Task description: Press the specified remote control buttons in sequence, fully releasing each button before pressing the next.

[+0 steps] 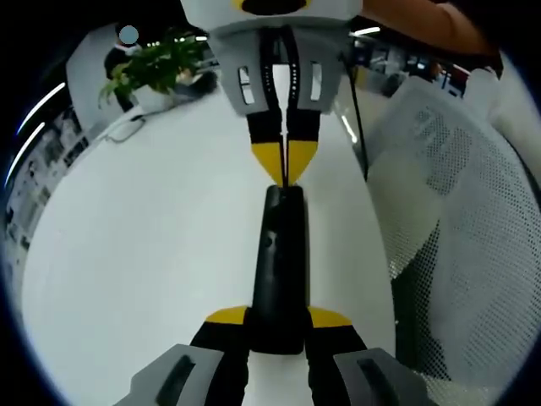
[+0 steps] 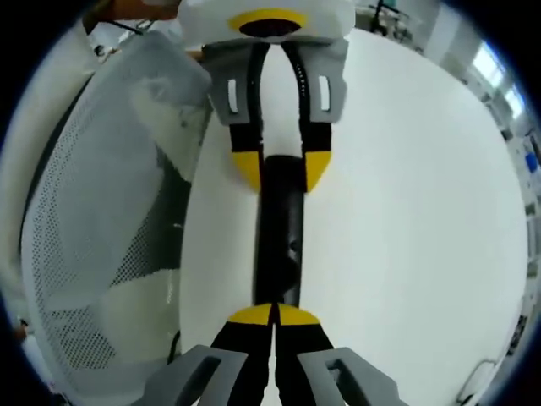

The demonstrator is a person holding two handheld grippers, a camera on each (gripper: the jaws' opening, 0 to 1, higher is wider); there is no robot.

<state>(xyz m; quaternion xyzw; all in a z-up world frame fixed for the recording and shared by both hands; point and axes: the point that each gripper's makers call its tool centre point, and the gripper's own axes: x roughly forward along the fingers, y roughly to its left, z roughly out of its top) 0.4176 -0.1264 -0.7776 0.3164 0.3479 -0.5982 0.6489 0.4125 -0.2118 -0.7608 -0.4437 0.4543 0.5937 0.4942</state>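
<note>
We see the left gripper (image 1: pixel 277 326) clamped on one end of the black remote (image 1: pixel 279 271) – its jaws either side. The right gripper (image 2: pixel 275 317), jaws pressed together, touches the far end. Below lies the white table (image 1: pixel 152 254); a mesh chair (image 1: pixel 473 211) stands beside.

Remote control (image 1: pixel 277 271) on the table (image 1: pixel 152 245), between both grippers' fingers (image 1: pixel 226 319).

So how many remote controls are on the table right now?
1. A single black remote lies on the white table, with the left gripper clamped around one end and the right gripper, tips shut, at the other. Nothing suggests another hidden.
</note>
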